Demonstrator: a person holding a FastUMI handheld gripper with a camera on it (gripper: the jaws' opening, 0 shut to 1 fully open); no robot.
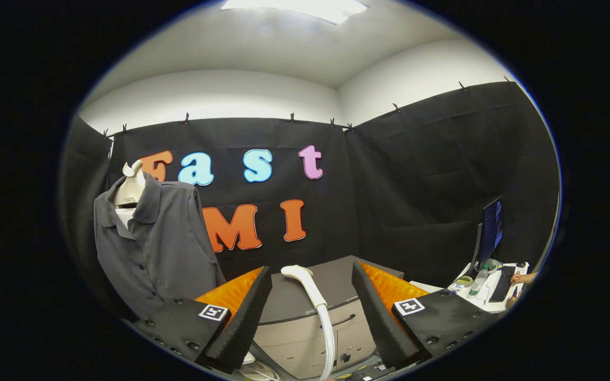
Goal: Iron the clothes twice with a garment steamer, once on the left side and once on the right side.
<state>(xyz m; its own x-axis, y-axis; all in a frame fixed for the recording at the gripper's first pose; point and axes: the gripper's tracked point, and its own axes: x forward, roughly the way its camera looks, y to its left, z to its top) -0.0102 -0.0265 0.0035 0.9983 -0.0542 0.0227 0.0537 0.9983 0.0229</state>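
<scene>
Fingers (241,312) of the gripper (313,312) stand wide apart, and they hold nothing at all. Between them, a little way ahead, stands the garment steamer (313,296). It is a white wand with a bent head on top and a long white hose going down. It rests against a grey cabinet (305,328) with a dark flat top. The fingers do not touch the steamer. Off to the left side, beyond the left finger, hangs the shirt (159,248). It is dark grey with a collar and small buttons, and it is dressed on a pale dummy (130,185) that has a neck but no head. The shirt hangs well apart from the steamer. Far away on the right there is a desk (487,296) with a monitor (492,227), a keyboard (502,283) and a bottle (477,283), and a person's hand (522,278) rests there. I think the job is only at its very first step, which is picking up the steamer. No side of the shirt looks ironed so far. Next, the gripper likely needs to go forward until the white handle sits right between the fingers, and then squeeze it tight. The handle is round and smooth, so it could slip or tip if the hold is crooked. After that it must be carried over to the shirt.
</scene>
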